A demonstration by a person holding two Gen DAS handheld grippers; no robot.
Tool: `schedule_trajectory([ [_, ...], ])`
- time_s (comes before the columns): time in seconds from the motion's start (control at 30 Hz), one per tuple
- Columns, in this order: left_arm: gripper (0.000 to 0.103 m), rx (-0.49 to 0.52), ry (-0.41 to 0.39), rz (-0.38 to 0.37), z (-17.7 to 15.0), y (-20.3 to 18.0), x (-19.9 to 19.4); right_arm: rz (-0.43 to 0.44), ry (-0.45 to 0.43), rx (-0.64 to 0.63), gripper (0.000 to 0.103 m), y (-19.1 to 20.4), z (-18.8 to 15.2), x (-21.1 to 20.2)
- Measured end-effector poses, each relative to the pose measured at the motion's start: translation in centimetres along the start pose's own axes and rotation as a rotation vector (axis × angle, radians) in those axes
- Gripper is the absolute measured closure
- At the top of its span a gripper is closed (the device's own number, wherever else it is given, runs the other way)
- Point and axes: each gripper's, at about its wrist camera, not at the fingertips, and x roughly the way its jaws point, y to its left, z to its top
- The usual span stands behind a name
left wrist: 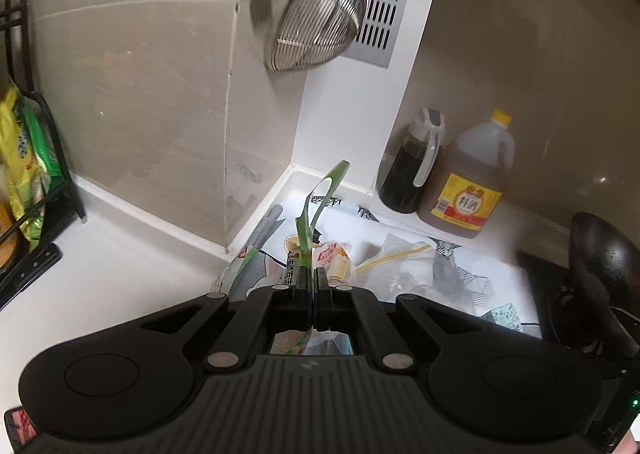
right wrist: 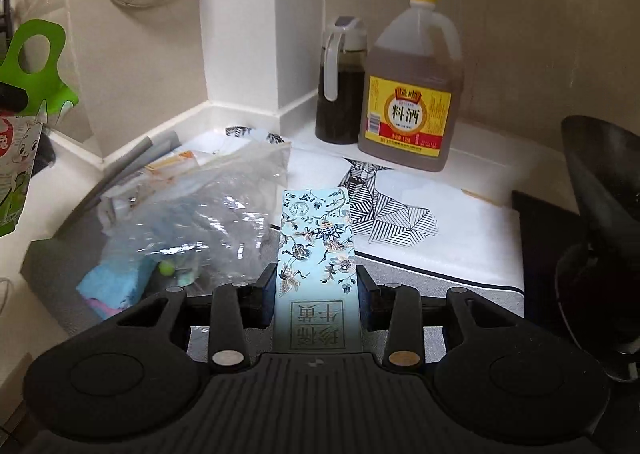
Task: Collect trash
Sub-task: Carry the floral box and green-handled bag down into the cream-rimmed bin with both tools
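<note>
The left gripper [left wrist: 311,288] is closed flat on the green handle tab [left wrist: 320,202] of a printed snack bag [right wrist: 16,178]. In the left wrist view the tab is standing up from between the jaws at the centre of the frame; in the right wrist view the bag is hanging at the far left edge. Pinching the thin tab probably lets the bag hang free beneath.

The right gripper [right wrist: 316,294] is clamping a pale blue floral carton [right wrist: 316,246] by its two long sides, with the carton pointing away up the middle of the frame. That sideways hold probably keeps the flat box from swivelling.

More trash is lying in the countertop corner: a crumpled clear plastic bag [right wrist: 200,206] left of centre in the right wrist view, with a blue scrap [right wrist: 108,282] near it, and small snack wrappers [left wrist: 336,254] at the centre of the left wrist view, all on a patterned mat [right wrist: 392,210].

The corner is tight. A cooking wine jug [right wrist: 412,94] and a dark sauce dispenser [right wrist: 340,86] are standing upper centre against the wall, a black wok [right wrist: 600,206] is crowding the right edge, and a wire strainer [left wrist: 320,14] is hanging at the top of the left wrist view. Open room seems to lie toward the lower frame, back off the counter.
</note>
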Motion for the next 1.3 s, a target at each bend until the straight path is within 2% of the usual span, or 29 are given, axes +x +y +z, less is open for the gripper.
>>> schedule_trajectory([
  [0.2, 0.103, -0.033, -0.045, -0.042, -1.4, 0.9, -5.9, 0.077, -0.036, -0.018, 0.062, 0.5, -0.2, -4.6],
  [0.3, 0.103, -0.039, -0.062, -0.037, -2.8, 1.4, -9.0, 0.136, -0.051, -0.038, 0.062, 1.0, -0.4, -7.0],
  [0.6, 0.103, -0.075, 0.032, -0.049, -10.1, 1.1, -14.7, 0.335, 0.001, -0.093, 0.062, 3.6, -1.4, -10.8],
  [0.73, 0.103, -0.126, 0.109, -0.07, -13.9, 1.2, -15.2, 0.41, 0.037, -0.15, 0.062, 5.9, -2.4, -11.3],
  [0.87, 0.103, -0.149, 0.171, -0.047, -17.1, 1.7, -14.9, 0.465, 0.073, -0.197, 0.062, 8.0, -3.7, -11.6],
  [1.03, 0.103, -0.17, 0.22, -0.017, -19.8, 2.9, -14.4, 0.509, 0.127, -0.254, 0.062, 10.2, -5.7, -11.3],
  [1.3, 0.103, -0.164, 0.331, -0.042, -24.4, 3.4, -12.2, 0.568, 0.211, -0.321, 0.062, 12.6, -8.9, -10.7],
])
